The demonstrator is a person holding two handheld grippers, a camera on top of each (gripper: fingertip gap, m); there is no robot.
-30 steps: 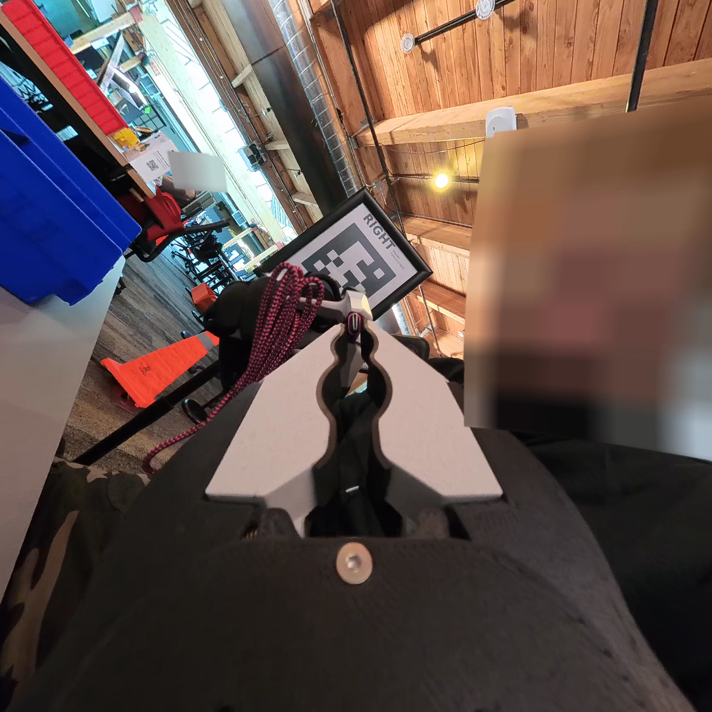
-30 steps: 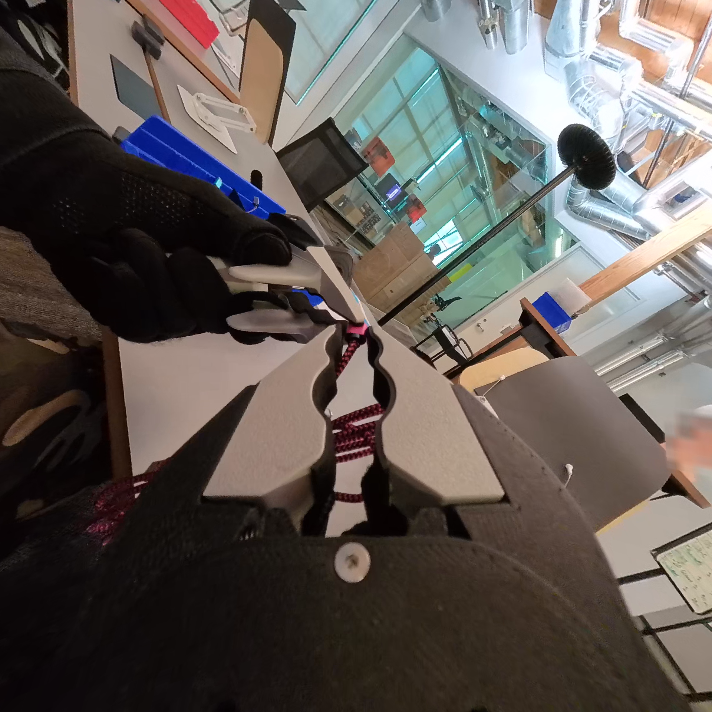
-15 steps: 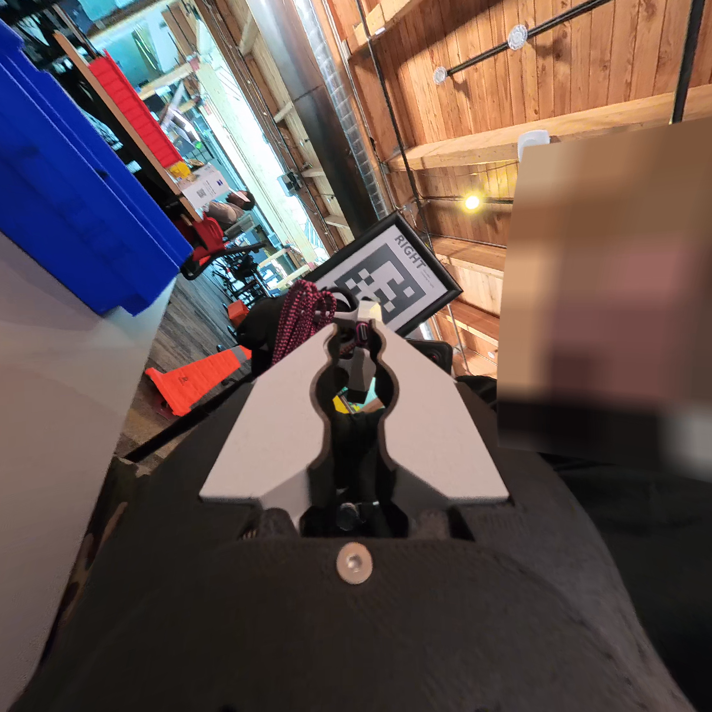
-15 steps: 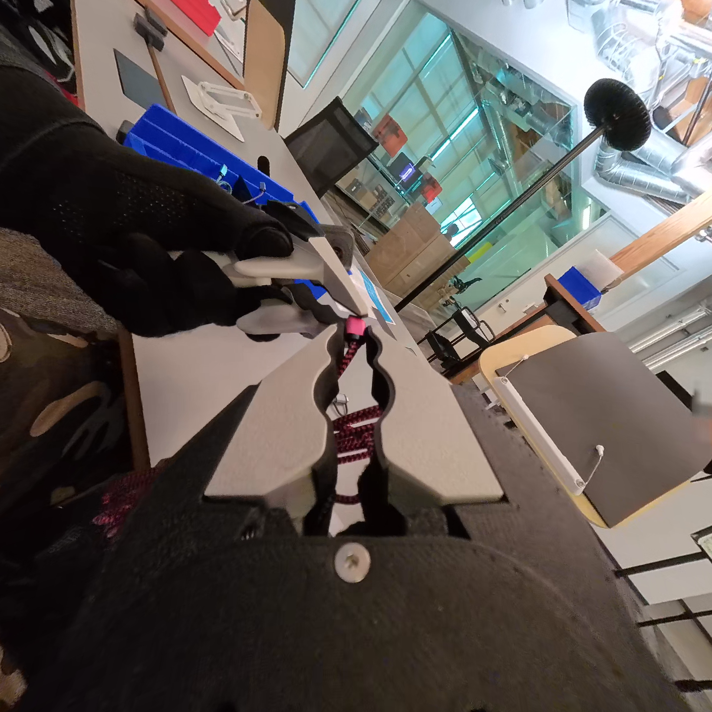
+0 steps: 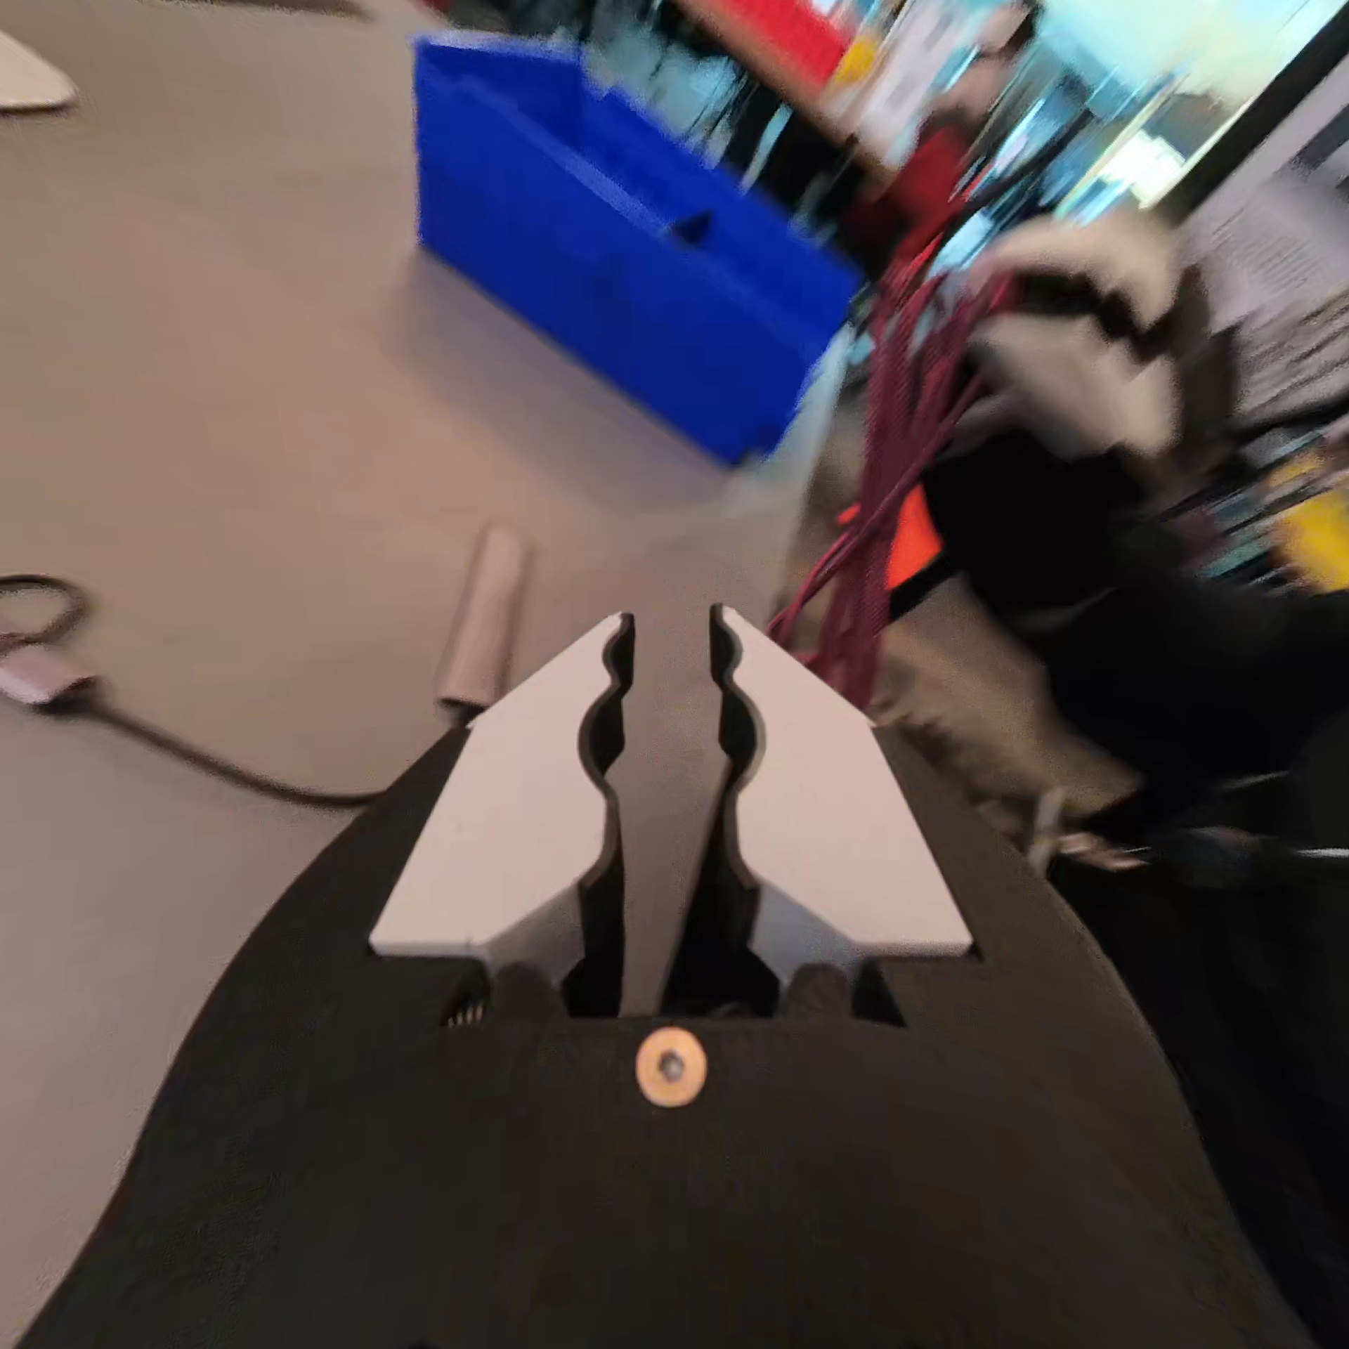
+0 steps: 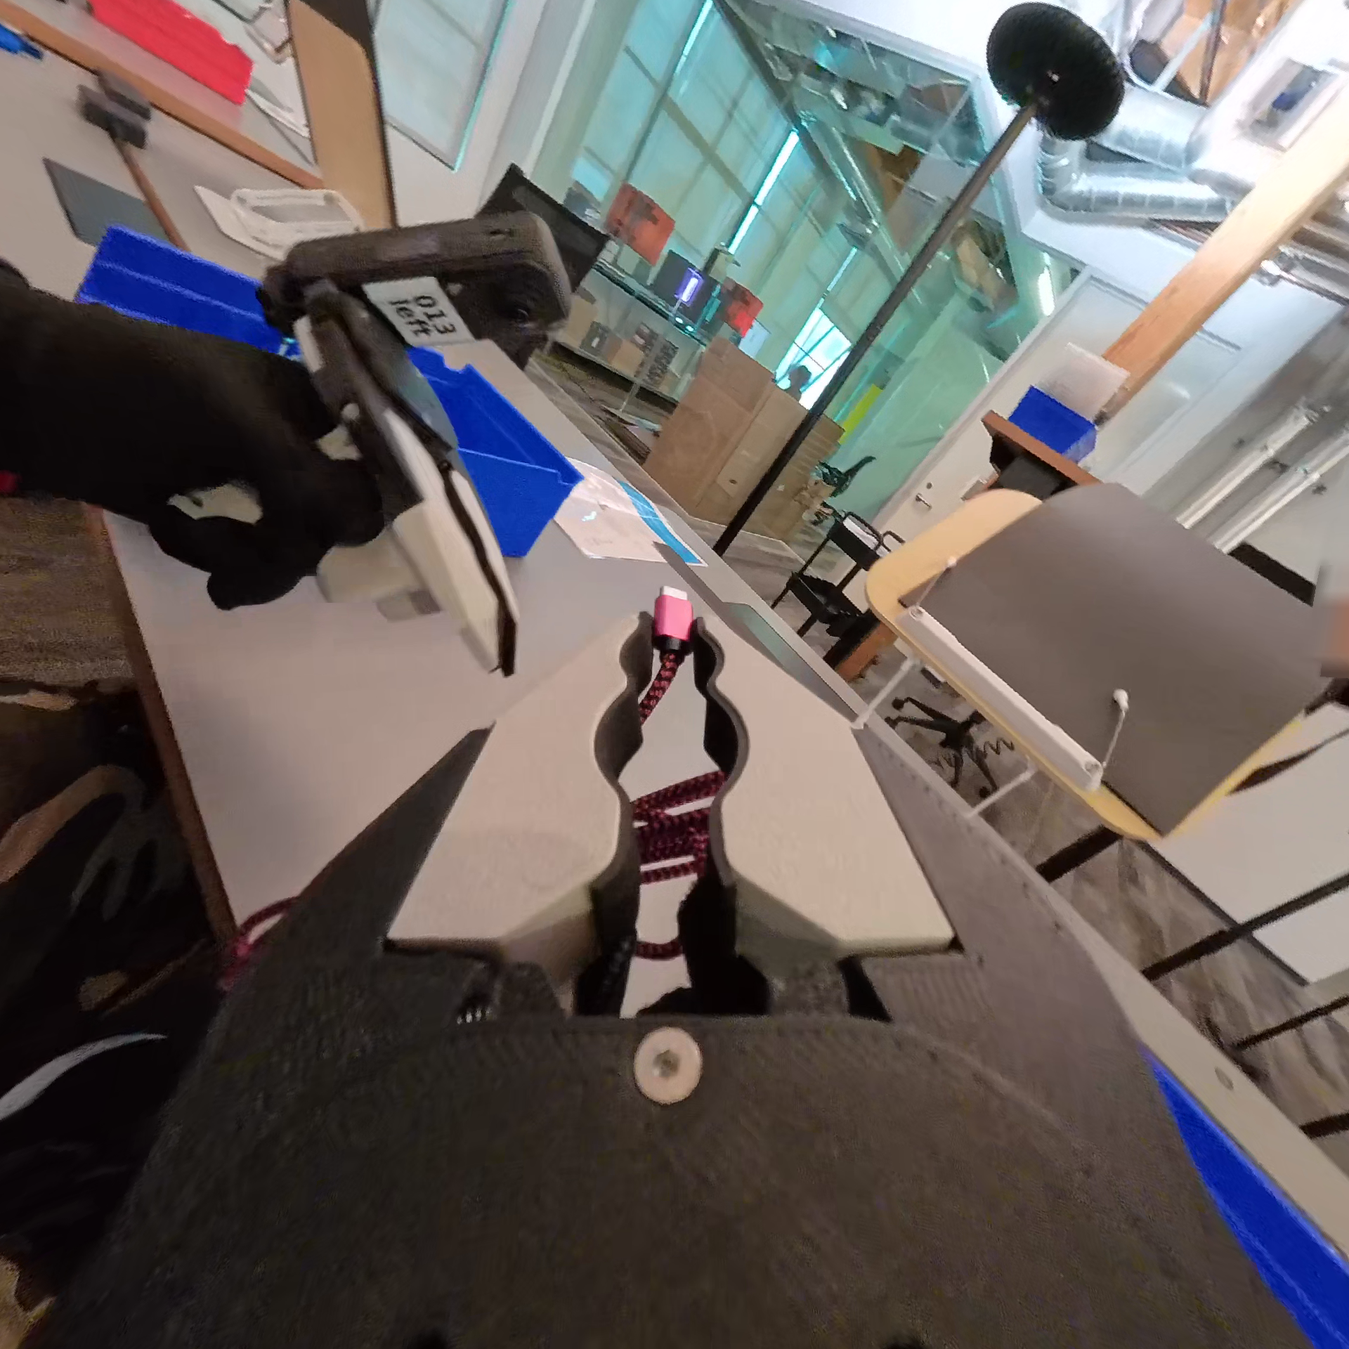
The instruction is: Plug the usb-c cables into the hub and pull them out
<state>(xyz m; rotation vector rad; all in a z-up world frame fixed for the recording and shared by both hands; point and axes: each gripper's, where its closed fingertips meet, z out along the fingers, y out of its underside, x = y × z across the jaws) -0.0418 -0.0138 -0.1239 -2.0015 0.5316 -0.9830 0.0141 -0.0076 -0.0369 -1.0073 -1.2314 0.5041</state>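
Gripping the pink cable plug (image 6: 671, 619), the right tool (image 6: 670, 629) contrasts the left tool (image 5: 671, 620), gaping, empty.

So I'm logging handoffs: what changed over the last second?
The left gripper let go of the pink braided usb-c cable's plug, opened, and swung away down toward the grey table. The right gripper stayed shut on that plug, the cable looped behind its fingers.

A small white sticker (image 6: 422, 315) with black writing sits on the black camera (image 6: 467, 274), up at ten o'clock.
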